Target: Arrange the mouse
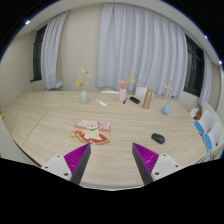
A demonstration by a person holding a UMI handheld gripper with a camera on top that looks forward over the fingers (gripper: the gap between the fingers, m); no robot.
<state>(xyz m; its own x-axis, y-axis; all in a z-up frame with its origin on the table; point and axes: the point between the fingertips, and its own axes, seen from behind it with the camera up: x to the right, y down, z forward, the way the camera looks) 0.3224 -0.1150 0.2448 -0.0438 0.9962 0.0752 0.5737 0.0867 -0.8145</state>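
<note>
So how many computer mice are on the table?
1. The mouse lies on the wooden table, beyond the tool, whose fingers are open and empty. Small things stand along the far edge; none looks like another mouse, though they are hard to make out.

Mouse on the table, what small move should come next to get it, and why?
Probably carry the tool forward and toward its right: the mouse lies on the table beyond the open fingers, off to that side, nothing held yet.
</note>
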